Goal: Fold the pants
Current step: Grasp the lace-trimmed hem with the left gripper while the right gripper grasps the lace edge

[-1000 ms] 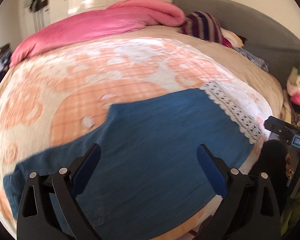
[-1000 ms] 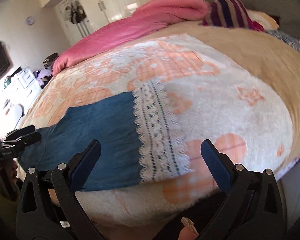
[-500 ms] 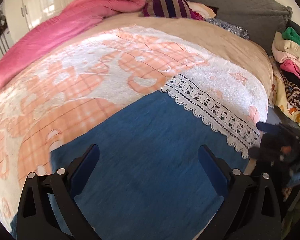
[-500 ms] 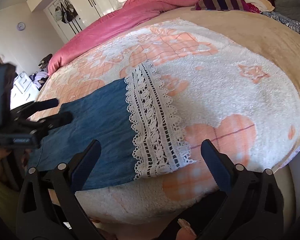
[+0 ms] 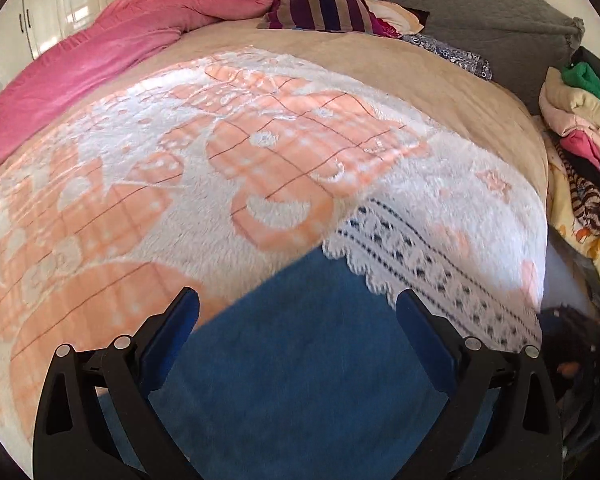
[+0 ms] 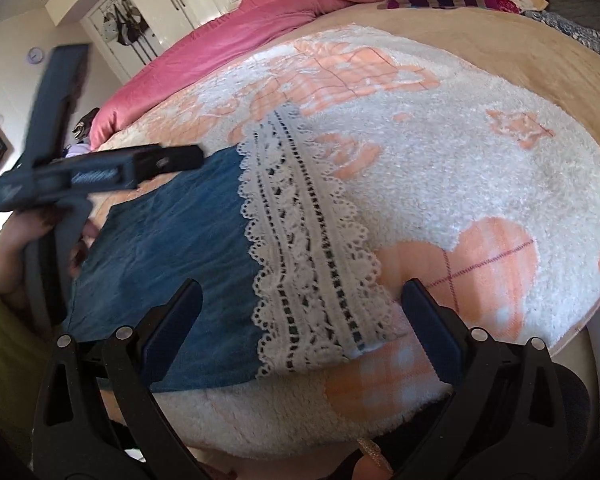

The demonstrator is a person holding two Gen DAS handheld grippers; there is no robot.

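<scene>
Pants of blue denim with a wide white lace hem [image 6: 172, 264] lie flat on a fluffy white blanket with orange checked patterns [image 6: 480, 168], close to the bed's near edge. In the right wrist view, the lace band [image 6: 308, 256] runs across the end of the leg, its lower part between the spread black fingers with blue pads of the right gripper [image 6: 300, 300], which holds nothing. To the left, a hand [image 6: 16, 236] grips the handle of the left gripper [image 6: 100, 172], seen blurred above the denim. In the left wrist view, the left gripper [image 5: 298, 308] is wide apart and empty over the blue cloth. A rolled pink duvet [image 5: 112, 44] and a striped pillow [image 5: 324, 4] lie at the far side of the bed. A pile of clothes [image 5: 580, 128] sits to the right.
</scene>
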